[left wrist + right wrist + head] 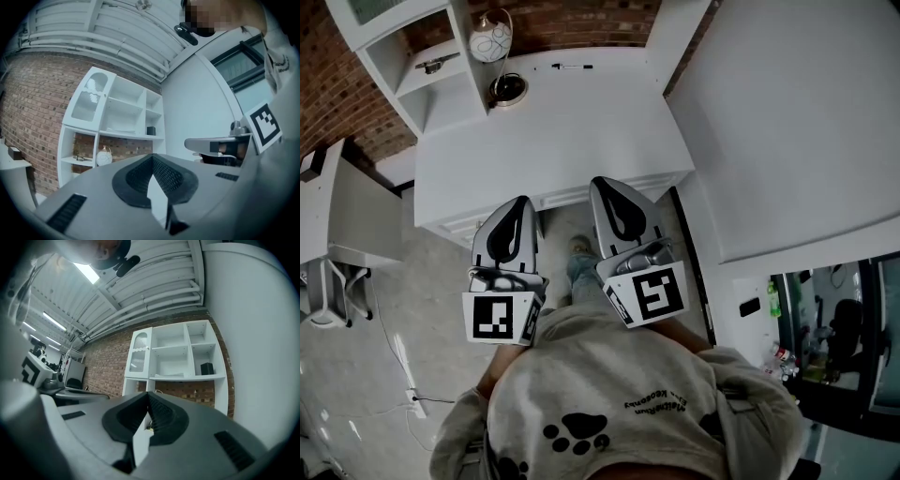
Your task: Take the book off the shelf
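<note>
left tongs: jaws together, nothing between them. Aimed about level at the shelf unit, well apart from it.
right tongs: jaws together too, empty. Aimed at the same shelf unit, also well apart from it.
pair: side by side in the head view, held out from the person's chest. Tips sit about over the near edge of the desk at the foot of the shelf unit.
book: flat pale item lying on the floor of the shelf unit's wide middle compartment. Looks like the book, too small to confirm. Neither tongs touches it.
black box: upright in the compartment just right of the book's, same level of the shelf unit.
glass door: arched top, on the shelf unit's upper left compartment.
vase: white, patterned, in the brick-backed niche below the book's level of the shelf unit.
round dish: on the desk just in front of the vase, near the shelf unit's left column.
pen: on the desk, right of the vase, by the shelf unit's back.
small dark item: on a low ledge in the shelf unit's left column. Can't tell what it is.
brick wall: behind and left of the shelf unit.
white wall: against the shelf unit's right side.
sweatshirt: grey, black paw print, on the person behind the tongs.
</note>
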A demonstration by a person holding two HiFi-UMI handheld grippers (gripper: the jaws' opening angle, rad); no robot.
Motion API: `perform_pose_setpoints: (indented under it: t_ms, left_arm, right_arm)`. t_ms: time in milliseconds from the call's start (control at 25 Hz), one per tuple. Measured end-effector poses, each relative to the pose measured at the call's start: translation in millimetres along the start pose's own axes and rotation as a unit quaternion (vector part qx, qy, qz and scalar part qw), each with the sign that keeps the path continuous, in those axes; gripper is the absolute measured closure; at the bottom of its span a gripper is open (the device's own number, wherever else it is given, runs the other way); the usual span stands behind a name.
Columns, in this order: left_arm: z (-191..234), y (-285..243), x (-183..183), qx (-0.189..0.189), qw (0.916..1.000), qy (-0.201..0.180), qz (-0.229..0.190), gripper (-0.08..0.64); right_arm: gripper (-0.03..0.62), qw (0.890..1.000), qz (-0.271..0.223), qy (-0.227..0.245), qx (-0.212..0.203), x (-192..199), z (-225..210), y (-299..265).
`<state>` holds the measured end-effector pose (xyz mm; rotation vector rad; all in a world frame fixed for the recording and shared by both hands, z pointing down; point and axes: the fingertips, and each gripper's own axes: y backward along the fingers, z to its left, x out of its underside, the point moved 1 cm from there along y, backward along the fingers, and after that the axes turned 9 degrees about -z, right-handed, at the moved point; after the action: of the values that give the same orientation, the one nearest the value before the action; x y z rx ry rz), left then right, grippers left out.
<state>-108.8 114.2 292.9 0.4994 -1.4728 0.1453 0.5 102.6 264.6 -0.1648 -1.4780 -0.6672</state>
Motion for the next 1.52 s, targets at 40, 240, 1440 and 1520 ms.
perform_pose_setpoints:
  t_ms: [40, 240, 1440, 1520]
  left_arm:
    - [2, -4, 0, 0.000, 1.0000, 0.000, -0.002, 0.551]
    - [13, -29, 5, 0.001, 0.9999, 0.006, -0.009, 0.551]
    - [94, -274, 16, -0.046, 0.9970, -0.038, -0.048, 0.551]
    - [98, -279, 15, -0.048, 0.9966, -0.049, -0.046, 0.551]
  right_arm:
    - [0.575, 1.000, 0.000, 0.002, 0.002, 1, -3, -4]
    - [0.575, 1.000, 0.003, 0.010, -0.001, 9, -17, -29]
    - [0.575, 0.996, -0.052, -0.008, -0.069, 56, -168, -248]
    - [0.575, 0.996, -0.051, -0.010, -0.074, 58, -170, -254]
